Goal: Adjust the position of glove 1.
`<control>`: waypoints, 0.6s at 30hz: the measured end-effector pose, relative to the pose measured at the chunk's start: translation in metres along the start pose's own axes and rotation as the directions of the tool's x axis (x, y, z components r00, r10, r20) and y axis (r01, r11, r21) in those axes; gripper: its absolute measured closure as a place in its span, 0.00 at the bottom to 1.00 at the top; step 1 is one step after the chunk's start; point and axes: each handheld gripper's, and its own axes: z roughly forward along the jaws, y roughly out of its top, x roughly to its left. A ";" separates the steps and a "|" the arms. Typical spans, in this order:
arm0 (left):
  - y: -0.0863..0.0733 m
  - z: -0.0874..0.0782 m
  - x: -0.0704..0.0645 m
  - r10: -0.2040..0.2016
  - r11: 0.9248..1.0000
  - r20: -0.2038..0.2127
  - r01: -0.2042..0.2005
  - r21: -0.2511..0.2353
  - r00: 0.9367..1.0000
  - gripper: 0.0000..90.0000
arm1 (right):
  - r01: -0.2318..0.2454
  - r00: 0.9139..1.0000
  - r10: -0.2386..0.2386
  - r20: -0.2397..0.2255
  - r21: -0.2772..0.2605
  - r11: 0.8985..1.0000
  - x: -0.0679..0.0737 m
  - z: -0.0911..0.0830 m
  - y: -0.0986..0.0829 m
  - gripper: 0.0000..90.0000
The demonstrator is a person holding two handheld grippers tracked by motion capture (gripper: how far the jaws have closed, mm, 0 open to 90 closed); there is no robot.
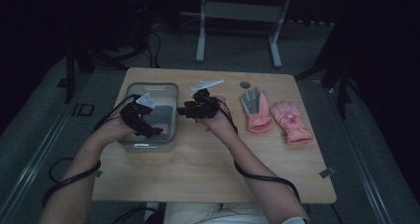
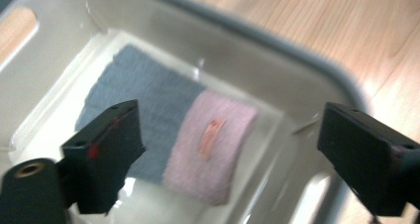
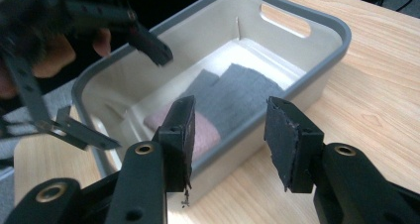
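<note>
Tabletop [image 1: 198,169] carries the grey bin [image 1: 171,92]; folded grey and pink cloth [image 2: 208,144] lies flat on its floor. My left tool [image 2: 228,140] hangs over it, wide open, empty. My right tool [image 3: 230,135], beside the bin, open, empty.

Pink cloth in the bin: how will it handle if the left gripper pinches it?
The pink cloth looks like soft, folded terry, so it is probably floppy and will likely unfold or droop when lifted. It seems light. It partly overlaps the grey cloth in the bin, so the left gripper may drag that along.
</note>
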 end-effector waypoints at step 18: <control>0.026 0.009 -0.083 0.019 0.979 0.057 -0.007 -0.203 0.998 0.02 | 0.004 1.000 -0.004 -0.003 -0.010 1.000 -0.011 -0.053 -0.039 0.56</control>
